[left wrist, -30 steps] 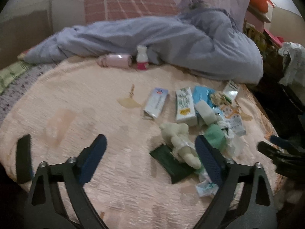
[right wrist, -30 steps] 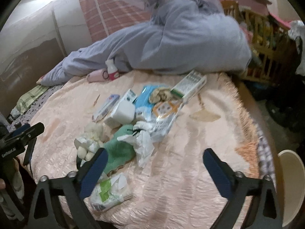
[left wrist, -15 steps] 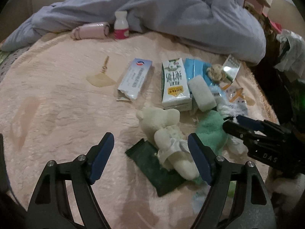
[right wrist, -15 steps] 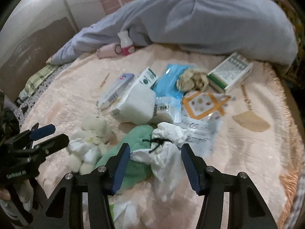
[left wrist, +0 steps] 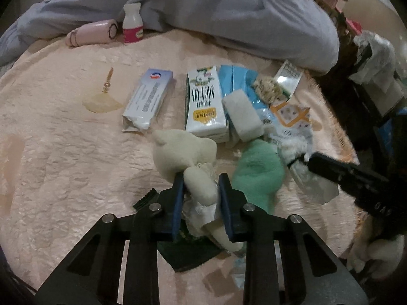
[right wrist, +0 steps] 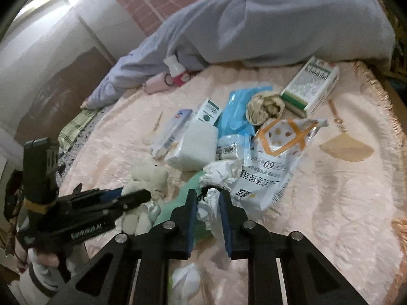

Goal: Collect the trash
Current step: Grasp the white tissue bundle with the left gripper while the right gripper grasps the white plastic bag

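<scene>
Between right gripper (right wrist: 208,198) pads: crumpled tissue (right wrist: 221,171)

Since 1 second ago both grippers have dropped toward the trash pile and narrowed from wide open. The left gripper (left wrist: 199,186), earlier spread over bare blanket at 6 o'clock with the plush toy (left wrist: 188,160) loose between its fingers, is now closing with its pads against the toy's body. The right gripper (right wrist: 208,200), earlier open astride the crumpled tissue (right wrist: 216,178), has clamped onto it at 6 o'clock.
</scene>
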Motion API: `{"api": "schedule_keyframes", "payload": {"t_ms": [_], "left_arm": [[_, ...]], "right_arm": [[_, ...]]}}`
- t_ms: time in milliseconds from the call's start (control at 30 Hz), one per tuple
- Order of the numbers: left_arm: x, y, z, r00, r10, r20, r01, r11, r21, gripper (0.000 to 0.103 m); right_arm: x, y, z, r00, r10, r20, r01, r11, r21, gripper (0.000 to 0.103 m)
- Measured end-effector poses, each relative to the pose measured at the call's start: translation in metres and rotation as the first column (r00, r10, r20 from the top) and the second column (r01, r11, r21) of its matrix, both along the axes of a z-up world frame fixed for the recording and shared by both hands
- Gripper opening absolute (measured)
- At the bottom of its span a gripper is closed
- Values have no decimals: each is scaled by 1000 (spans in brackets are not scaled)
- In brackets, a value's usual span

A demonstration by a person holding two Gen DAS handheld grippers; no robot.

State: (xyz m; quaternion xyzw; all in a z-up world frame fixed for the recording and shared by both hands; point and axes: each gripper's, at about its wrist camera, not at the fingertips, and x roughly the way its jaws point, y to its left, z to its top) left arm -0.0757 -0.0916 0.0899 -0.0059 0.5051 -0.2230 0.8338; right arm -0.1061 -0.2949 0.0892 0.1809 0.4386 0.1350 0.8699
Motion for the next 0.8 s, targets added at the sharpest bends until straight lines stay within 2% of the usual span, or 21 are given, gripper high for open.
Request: {"api": "schedule_keyframes", "payload": {"t_ms": [167, 333, 367, 400, 467, 567, 600, 667, 800], "left_arm": [[-11, 11, 29, 999, 12, 46, -11, 1000, -28, 24], [-23, 13, 51, 997, 9, 79, -5, 999, -53, 24], [-24, 14, 54, 997, 7, 81, -2, 998, -57, 24], [-25, 12, 55, 996, 3, 84, 2, 998, -59, 24], [-28, 8, 58, 996, -5, 88, 11, 998, -63, 24], [-31, 2, 59, 996, -20, 83, 25, 998, -66, 24], [-31, -1, 59, 996, -23, 83, 28, 997, -65, 24], [-33, -5, 58, 996, -29, 83, 34, 998, -60, 24], [-35, -10, 58, 996, -34, 77, 39, 997, -62, 24]], "right_arm": [[-23, 0, 12, 1000, 1, 25, 0, 1000, -24, 16], [-35, -6, 7, 999, -44, -5, 44, 995, -86, 18], [-36, -6, 4, 999, -50, -19, 48, 993, -108, 31], [-37, -5, 2, 998, -57, -21, 53, 989, -135, 50], [-41, -7, -2, 997, -70, -15, 66, 981, -183, 63], [-41, -12, -13, 997, -68, -35, 61, 980, -187, 62], [-38, -12, -17, 997, -63, -45, 55, 983, -173, 56], [-37, -10, -21, 998, -54, -45, 47, 988, -148, 50], [-37, 0, -18, 999, -28, -24, 26, 997, -74, 50]]}}
